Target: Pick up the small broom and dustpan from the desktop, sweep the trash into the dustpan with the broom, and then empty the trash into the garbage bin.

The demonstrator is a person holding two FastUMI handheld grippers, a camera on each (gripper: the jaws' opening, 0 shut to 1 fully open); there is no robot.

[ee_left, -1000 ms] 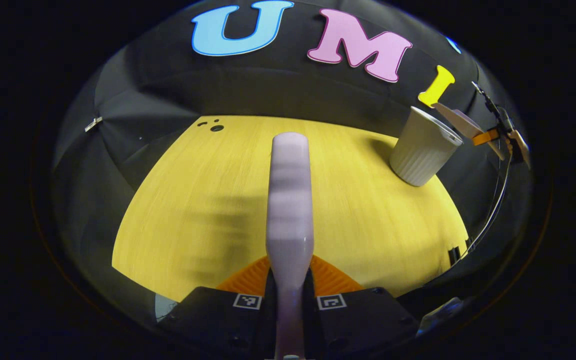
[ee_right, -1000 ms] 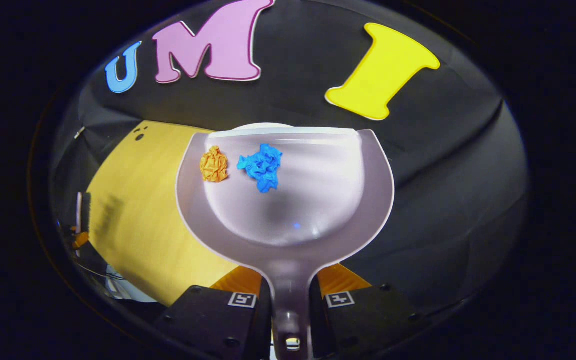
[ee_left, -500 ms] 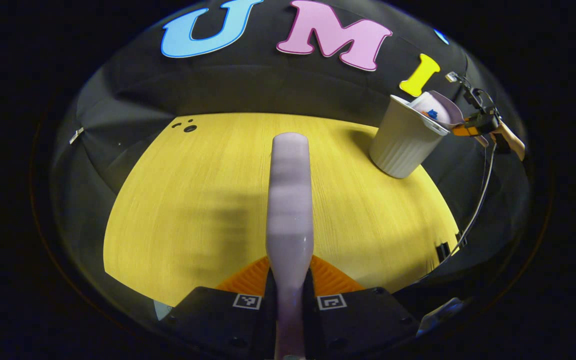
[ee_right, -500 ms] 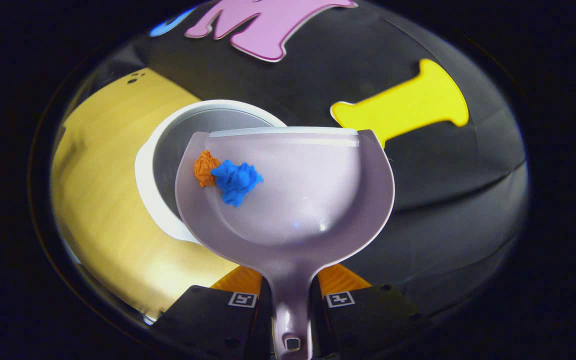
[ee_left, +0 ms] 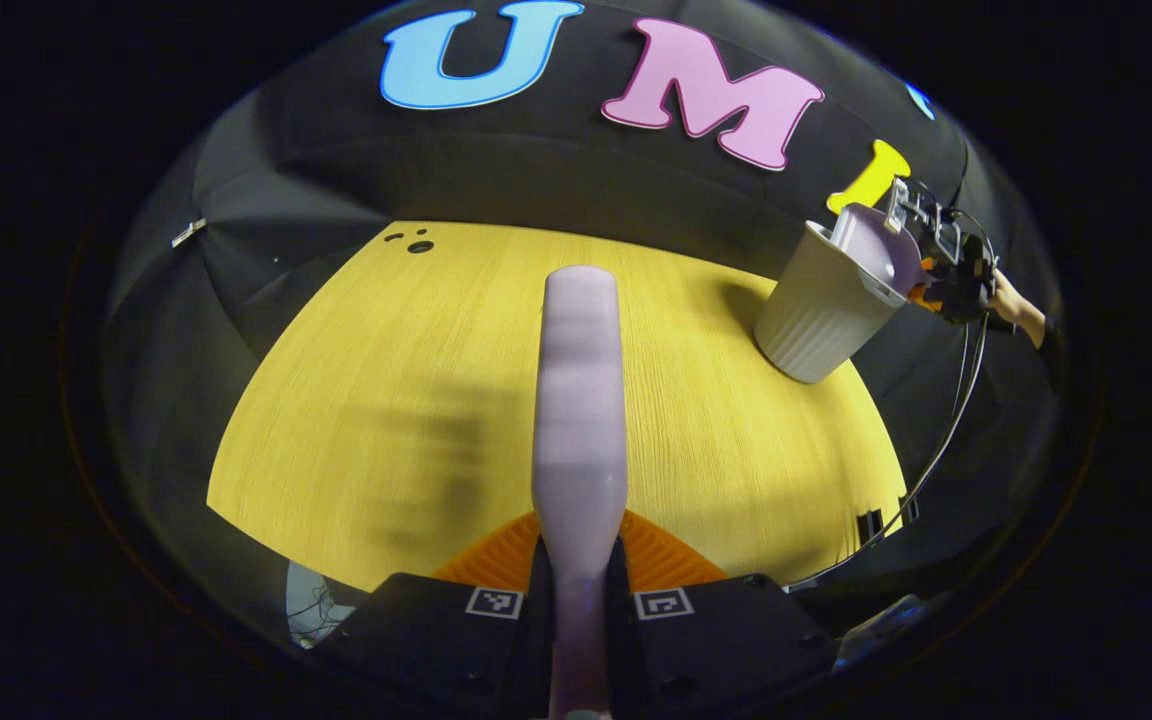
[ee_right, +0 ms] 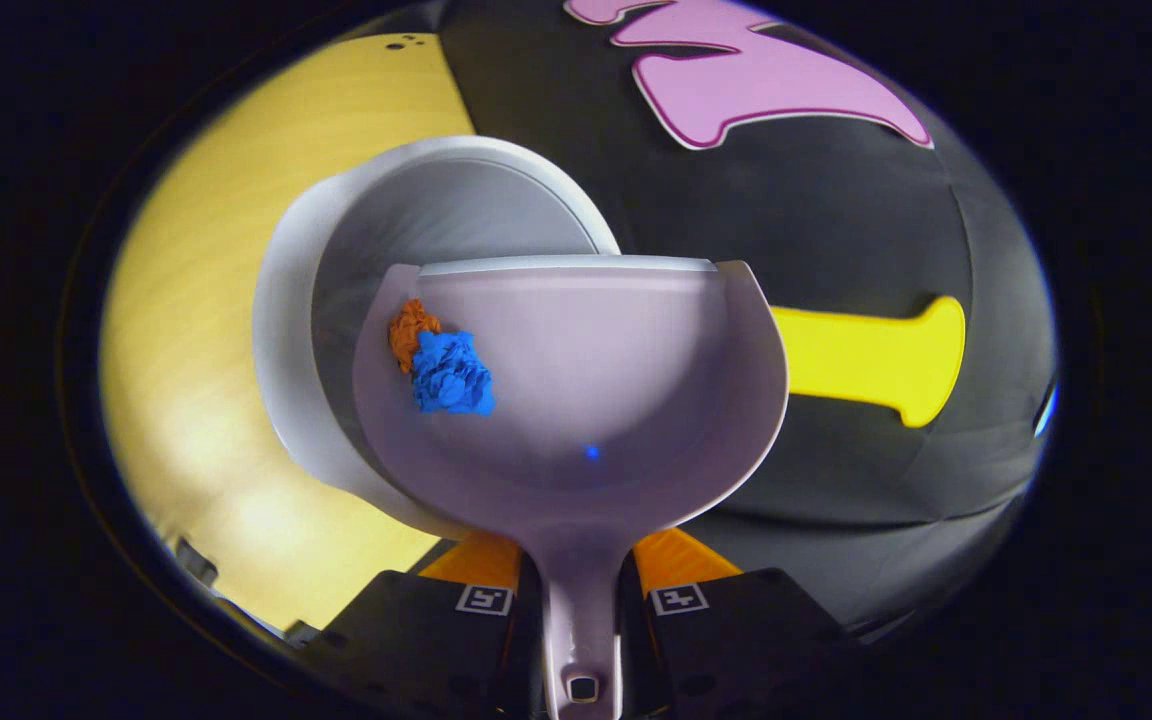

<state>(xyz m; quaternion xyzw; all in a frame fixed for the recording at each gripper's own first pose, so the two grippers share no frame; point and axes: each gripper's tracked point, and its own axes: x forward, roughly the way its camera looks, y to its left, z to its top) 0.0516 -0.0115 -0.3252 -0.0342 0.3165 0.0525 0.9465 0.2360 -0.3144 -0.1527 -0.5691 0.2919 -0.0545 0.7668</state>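
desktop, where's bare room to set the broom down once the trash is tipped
The yellow wooden desktop is bare from the dark holes at its far left corner across to the ribbed white garbage bin. It is crowded at the bin, where the right gripper tilts the pale lilac dustpan over its rim.

No readable word, brand or number stands on any object. The only printed marks are small square black-and-white coded tags, one on each finger block of the left gripper [ee_left: 577, 600], either side of the broom handle [ee_left: 579, 400], and likewise one on each finger block of the right gripper [ee_right: 583, 598], either side of the dustpan [ee_right: 576, 400] stem. These tags carry a block pattern, not legible characters.
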